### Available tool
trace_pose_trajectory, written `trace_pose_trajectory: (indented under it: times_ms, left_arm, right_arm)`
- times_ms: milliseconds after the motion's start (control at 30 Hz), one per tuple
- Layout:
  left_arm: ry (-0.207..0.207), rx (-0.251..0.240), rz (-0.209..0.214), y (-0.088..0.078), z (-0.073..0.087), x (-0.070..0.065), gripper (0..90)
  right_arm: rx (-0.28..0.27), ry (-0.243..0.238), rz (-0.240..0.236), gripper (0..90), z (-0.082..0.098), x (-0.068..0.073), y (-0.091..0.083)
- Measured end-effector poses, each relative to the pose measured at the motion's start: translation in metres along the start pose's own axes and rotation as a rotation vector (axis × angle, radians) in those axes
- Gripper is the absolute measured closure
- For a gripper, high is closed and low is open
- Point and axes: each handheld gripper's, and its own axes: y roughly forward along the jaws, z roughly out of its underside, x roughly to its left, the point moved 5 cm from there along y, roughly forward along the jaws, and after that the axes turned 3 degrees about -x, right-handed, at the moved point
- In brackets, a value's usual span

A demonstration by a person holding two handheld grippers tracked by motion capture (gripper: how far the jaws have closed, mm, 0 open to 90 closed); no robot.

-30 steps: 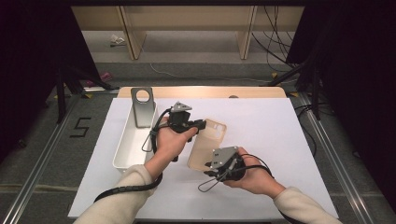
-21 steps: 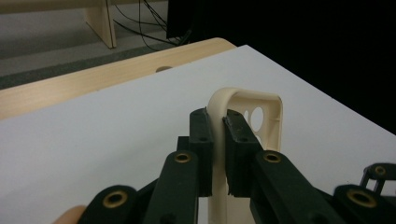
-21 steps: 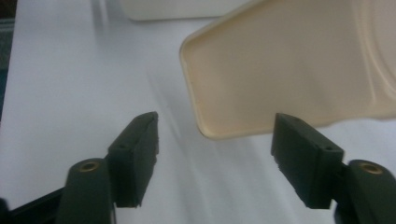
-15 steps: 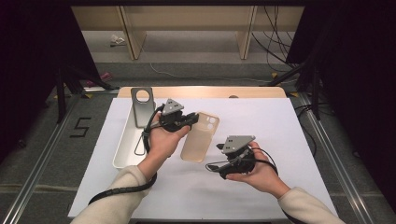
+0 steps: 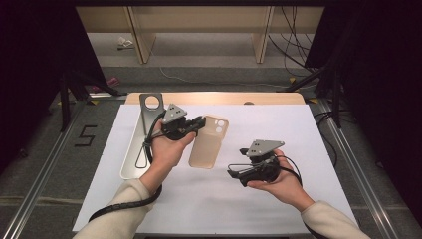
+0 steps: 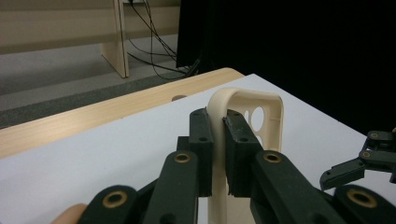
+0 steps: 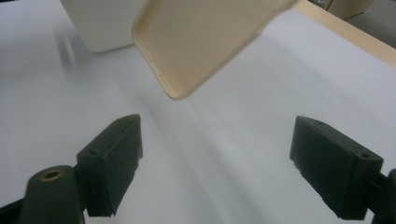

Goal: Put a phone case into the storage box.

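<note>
Clamped jaws of the left gripper pinch the top edge of the beige phone case, lifted just off the white mat. Jaws of the right gripper, at the case's four o'clock, have just been opening and stand wide, nothing between them. At nine o'clock lies the metal tray. I judge the case picked up but not yet placed.

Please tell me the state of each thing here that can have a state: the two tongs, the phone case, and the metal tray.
Left tongs: shut on the phone case's edge.
Right tongs: open, just widened, nothing between them.
Phone case: held by one edge, no phone inside.
Metal tray: lying on the white sheet, untouched.
</note>
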Motion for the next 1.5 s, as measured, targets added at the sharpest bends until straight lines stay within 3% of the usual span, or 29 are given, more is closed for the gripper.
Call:
trace_pose_trajectory:
  times_ms: [267, 1500]
  left_arm:
    - [-0.004, -0.041, -0.009, -0.011, -0.006, 0.008, 82.6]
    - [0.005, -0.114, -0.071, -0.051, -0.033, 0.045, 82.6]
  right_arm:
    - [-0.038, 0.057, 0.027, 17.5, 0.004, -0.010, -0.011]
    - [-0.084, 0.148, 0.089, 16.9, 0.019, -0.030, -0.038]
